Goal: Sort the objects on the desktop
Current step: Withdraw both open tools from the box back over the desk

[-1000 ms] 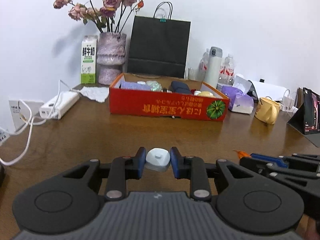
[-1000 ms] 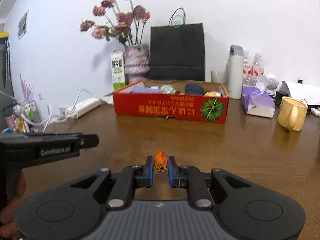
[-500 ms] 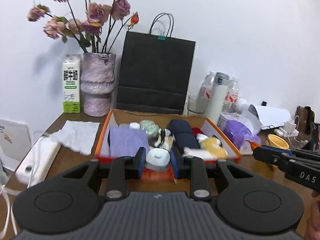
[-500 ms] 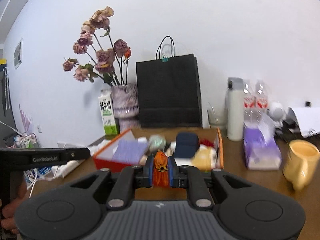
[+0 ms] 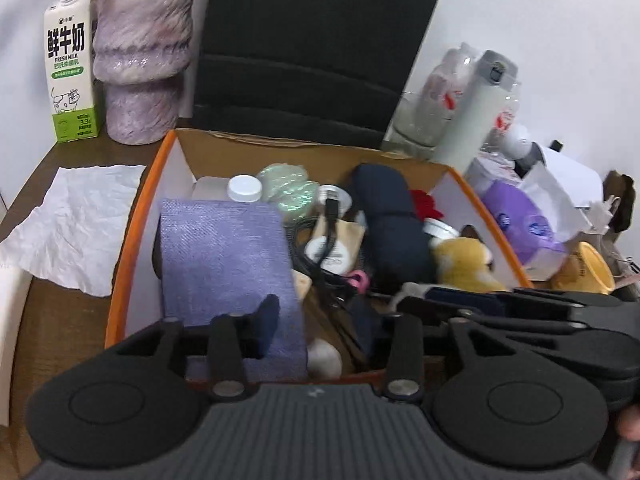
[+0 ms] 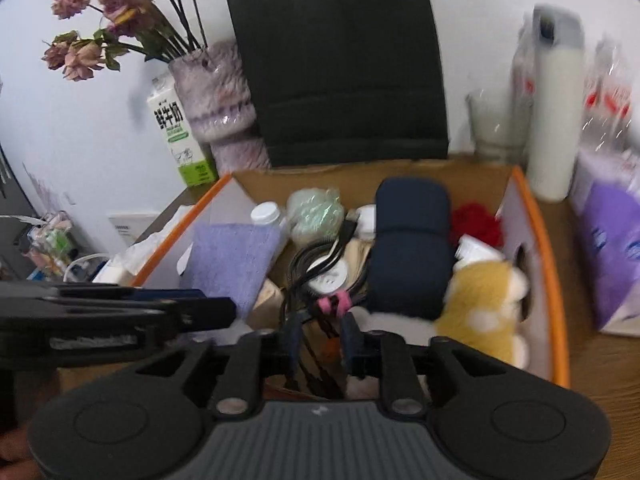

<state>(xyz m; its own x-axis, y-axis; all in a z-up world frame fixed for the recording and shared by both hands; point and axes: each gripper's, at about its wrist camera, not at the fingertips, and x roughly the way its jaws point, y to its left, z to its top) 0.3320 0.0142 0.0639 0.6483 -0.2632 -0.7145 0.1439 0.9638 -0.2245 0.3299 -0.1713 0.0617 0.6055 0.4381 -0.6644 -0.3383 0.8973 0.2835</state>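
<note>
Both tools opening over orange box (image 5: 132, 240), pads clear

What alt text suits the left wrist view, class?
The left hand-held gripper, jaws opening, hangs over an orange-rimmed cardboard box crowded with a purple cloth, a navy pouch and black cables.

Plain white wall (image 5: 520, 8) behind, evenly lit w/ soft shadows (no lamp in frame). Dark brown wood-grain desk (image 5: 48, 320) runs up to it; white wall socket (image 6: 126, 228) sits low on the left, just past the desk edge.
</note>
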